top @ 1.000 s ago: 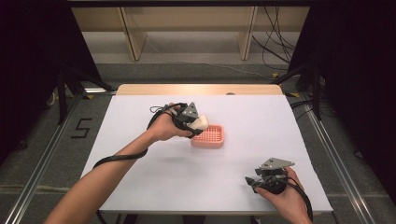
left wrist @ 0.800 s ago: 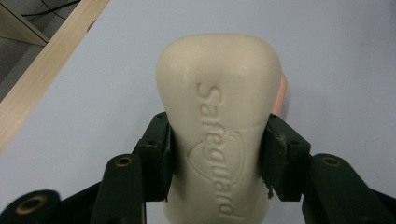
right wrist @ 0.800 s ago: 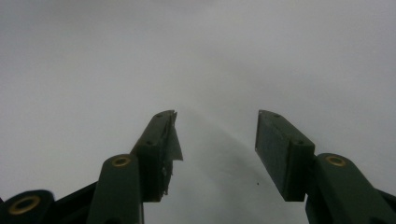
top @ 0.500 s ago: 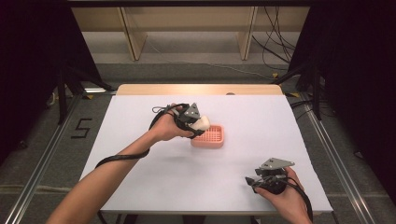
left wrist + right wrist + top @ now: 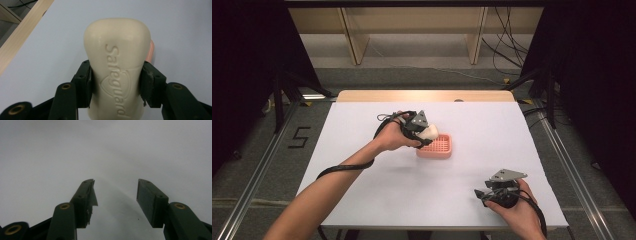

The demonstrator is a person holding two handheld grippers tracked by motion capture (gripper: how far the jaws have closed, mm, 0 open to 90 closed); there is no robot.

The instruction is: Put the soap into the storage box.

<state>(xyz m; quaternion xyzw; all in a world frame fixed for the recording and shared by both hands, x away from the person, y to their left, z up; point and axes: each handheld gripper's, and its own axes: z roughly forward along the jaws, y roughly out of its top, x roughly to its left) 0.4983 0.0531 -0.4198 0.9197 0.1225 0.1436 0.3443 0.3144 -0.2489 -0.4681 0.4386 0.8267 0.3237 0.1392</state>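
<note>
A cream bar of soap (image 5: 117, 65) embossed with "Safeguard" is clamped between the jaws of my left gripper (image 5: 116, 82). In the high view the soap (image 5: 428, 132) hangs just above the left edge of a pink ribbed soap dish (image 5: 436, 147) near the table's middle, with the left gripper (image 5: 422, 131) shut on it. A sliver of the pink dish (image 5: 150, 51) shows behind the soap. My right gripper (image 5: 481, 194) rests low near the table's front right, open, with nothing between its fingers (image 5: 85, 200).
The white table (image 5: 362, 130) has a wooden strip (image 5: 427, 96) along its far edge. Beyond it stand shelf legs (image 5: 354, 42) and loose cables (image 5: 507, 55) on the floor. Black cables trail from both grippers along the forearms.
The left gripper with the soap has shifted slightly towards the dish. The right gripper has stayed in place.
</note>
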